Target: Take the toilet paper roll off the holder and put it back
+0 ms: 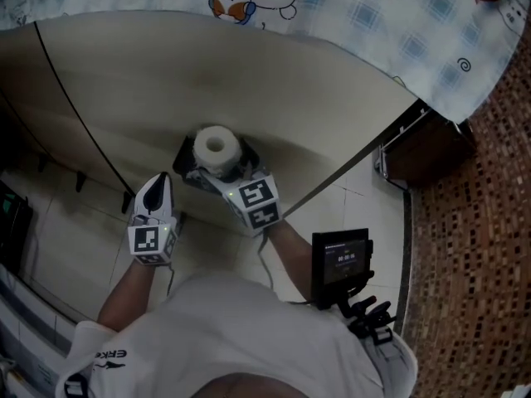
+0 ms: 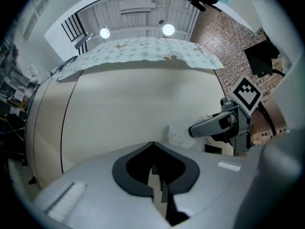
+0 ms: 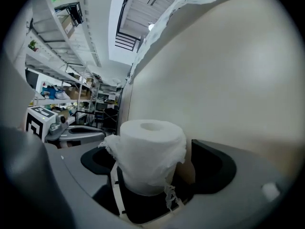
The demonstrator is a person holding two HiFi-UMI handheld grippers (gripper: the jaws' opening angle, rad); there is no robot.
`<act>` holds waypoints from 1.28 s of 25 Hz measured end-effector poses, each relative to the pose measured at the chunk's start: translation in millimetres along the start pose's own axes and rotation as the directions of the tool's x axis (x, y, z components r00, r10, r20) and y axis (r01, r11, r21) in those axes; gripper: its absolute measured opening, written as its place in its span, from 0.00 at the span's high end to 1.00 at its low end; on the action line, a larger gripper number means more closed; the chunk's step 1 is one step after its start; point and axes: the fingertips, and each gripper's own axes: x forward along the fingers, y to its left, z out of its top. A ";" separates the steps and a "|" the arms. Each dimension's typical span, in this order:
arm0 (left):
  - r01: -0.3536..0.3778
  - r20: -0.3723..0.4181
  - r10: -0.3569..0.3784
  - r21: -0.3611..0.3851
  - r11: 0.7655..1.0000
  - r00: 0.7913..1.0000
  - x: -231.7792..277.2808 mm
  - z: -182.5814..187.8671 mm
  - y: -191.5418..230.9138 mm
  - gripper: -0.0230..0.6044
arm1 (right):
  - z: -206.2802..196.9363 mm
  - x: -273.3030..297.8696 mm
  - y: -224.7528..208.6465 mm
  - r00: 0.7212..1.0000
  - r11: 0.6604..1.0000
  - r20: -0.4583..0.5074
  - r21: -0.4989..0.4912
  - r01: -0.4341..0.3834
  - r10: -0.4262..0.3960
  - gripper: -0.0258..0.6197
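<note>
A white toilet paper roll (image 1: 216, 146) stands upright on a black holder (image 1: 184, 161) against a beige wall. In the right gripper view the roll (image 3: 151, 154) has ragged loose paper hanging off it. My right gripper (image 1: 221, 172) is open, with the roll between its wide jaws (image 3: 148, 148); a gap shows between the roll and the right-hand jaw. My left gripper (image 1: 156, 191) is held to the left of the holder and is shut on nothing (image 2: 152, 146). From the left gripper view the right gripper (image 2: 215, 125) and a bit of white paper (image 2: 183, 137) show at the right.
A checked cloth with cartoon prints (image 1: 373, 15) hangs over the top of the wall. A dark brown box (image 1: 425, 151) sits at the right by a mosaic floor (image 1: 477, 264). A small screen on a mount (image 1: 340, 259) is by the person's right side. Shelves (image 3: 71, 94) stand far left.
</note>
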 end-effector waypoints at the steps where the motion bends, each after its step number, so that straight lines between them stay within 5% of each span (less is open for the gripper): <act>1: -0.002 0.001 0.002 0.001 1.000 1.000 -0.3 -0.4 0.9 0.96 | 0.7 1.8 1.6 1.000 1.000 -0.011 -0.002 -0.005 0.005 0.18; 12: -0.015 -0.019 0.015 -0.001 1.000 1.000 2.0 -4.4 5.2 0.96 | -10.5 22.3 9.0 0.996 0.999 -0.086 -0.053 0.011 -0.015 0.23; 22: 0.001 -0.020 -0.001 -0.003 1.000 1.000 1.2 -10.3 3.7 0.96 | 11.8 -8.1 4.9 0.997 0.995 0.039 -0.062 0.072 -0.069 0.26; 32: 0.029 -0.017 -0.029 -0.009 1.000 0.999 2.0 -14.1 -11.8 0.96 | 6.7 -68.6 -21.4 0.976 0.982 0.114 0.032 0.185 -0.188 0.26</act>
